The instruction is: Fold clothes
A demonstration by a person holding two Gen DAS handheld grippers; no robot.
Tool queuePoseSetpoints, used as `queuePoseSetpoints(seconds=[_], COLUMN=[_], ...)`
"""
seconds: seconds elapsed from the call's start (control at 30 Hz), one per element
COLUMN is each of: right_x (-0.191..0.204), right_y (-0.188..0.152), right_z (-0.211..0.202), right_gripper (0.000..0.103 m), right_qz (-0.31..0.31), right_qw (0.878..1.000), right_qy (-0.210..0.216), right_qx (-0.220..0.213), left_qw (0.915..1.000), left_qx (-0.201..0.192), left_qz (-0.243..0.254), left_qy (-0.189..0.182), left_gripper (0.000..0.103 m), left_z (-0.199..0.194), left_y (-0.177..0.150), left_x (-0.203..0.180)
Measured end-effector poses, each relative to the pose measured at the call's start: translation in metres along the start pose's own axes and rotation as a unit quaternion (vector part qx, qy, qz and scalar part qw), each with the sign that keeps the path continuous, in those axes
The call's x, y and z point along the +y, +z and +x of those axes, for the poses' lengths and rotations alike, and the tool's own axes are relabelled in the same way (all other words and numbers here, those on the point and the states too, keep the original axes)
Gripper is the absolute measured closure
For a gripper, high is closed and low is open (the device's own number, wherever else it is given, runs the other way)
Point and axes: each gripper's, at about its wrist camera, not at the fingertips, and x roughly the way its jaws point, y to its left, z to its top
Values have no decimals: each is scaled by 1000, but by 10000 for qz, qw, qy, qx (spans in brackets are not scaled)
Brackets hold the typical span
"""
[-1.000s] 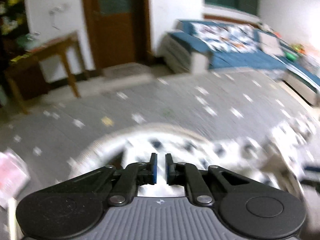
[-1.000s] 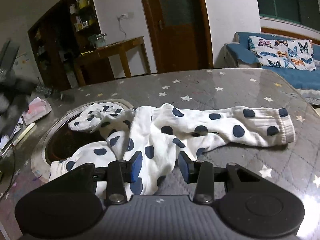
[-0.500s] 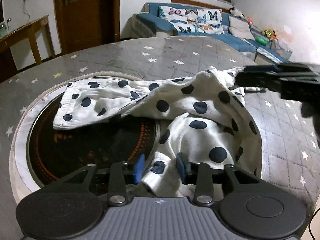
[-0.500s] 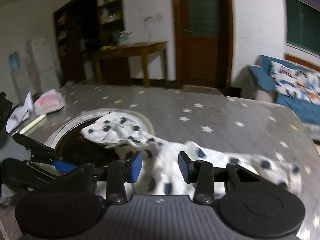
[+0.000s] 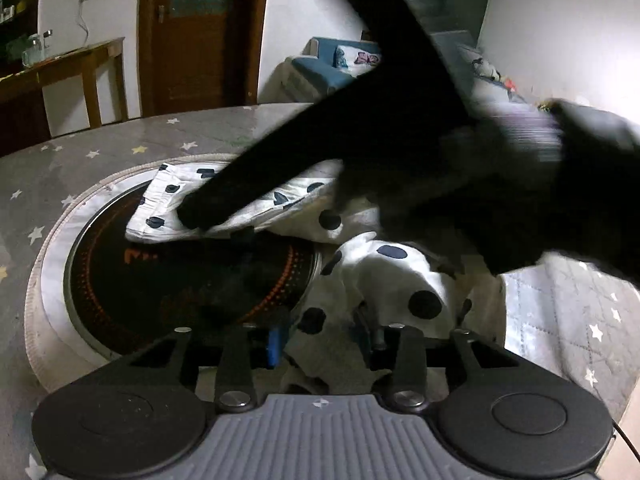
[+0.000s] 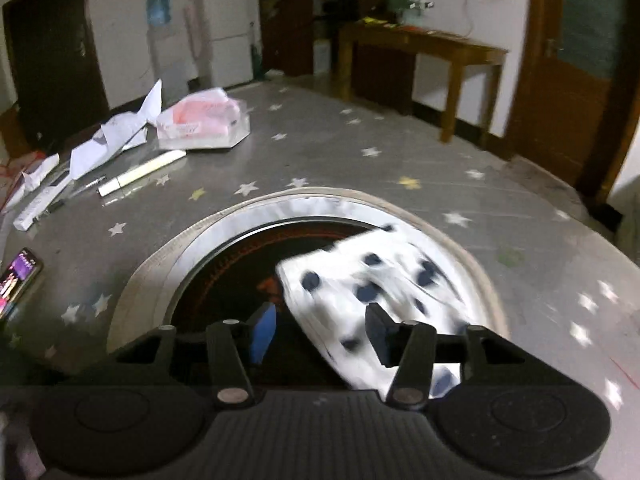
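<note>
A: How far along is the folding?

B: Barely begun, I'd judge. The spotted garment [image 5: 384, 276] lies crumpled, half over the round black hob [image 5: 188, 280] sunk in the surface [image 6: 340, 152].

A: The jaws?

B: Left gripper [image 5: 318, 342] and right gripper [image 6: 322, 334] both opening, cloth between, pinching nothing. No containers.

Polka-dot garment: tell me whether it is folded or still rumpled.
Rumpled, not folded: the polka-dot garment lies bunched in uneven heaps, one end draped over the dark round inset in the table.

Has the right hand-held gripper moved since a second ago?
Yes. The right hand-held gripper swung left: the wooden side table sits right of centre, and papers have appeared.
</note>
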Motion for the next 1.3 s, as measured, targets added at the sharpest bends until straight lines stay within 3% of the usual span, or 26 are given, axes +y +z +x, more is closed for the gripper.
queuePoseSetpoints(seconds=[0.2,0.4,0.5,0.57,0.77,0.9,1.1,1.3], right_x=[10,9,7,5,-27,-49,-64,-59], right_y=[23,26,25,26,19,1,-49,-118], right_z=[55,67,59,51,-32,-112,-216,-300], right_gripper=[49,74,94,95,97,97,97,97], right_qz=[-93,27,125,214,723,1048,1506,2027], right_qw=[9994,9993,9996,9996,9925,9795,9534,9168], right_qy=[148,-56,-82,-188,-616,-1062,-1739,-2484], right_qx=[295,376,220,79,-770,-1354,-1955,-2381], left_qw=[9999,9998,9998,9997,9996,9997,9996,9987], left_qx=[-13,-42,-69,-105,-173,-164,-167,-174], left_qz=[-108,-179,-208,-213,-175,-99,140,455], left_qy=[-15,-35,-15,17,108,179,162,136], left_gripper=[53,50,50,48,47,47,47,47], left_z=[-3,-3,-1,-2,4,11,19,29], left_y=[-4,-2,0,-1,3,3,6,11], left_x=[7,12,13,16,20,19,14,5])
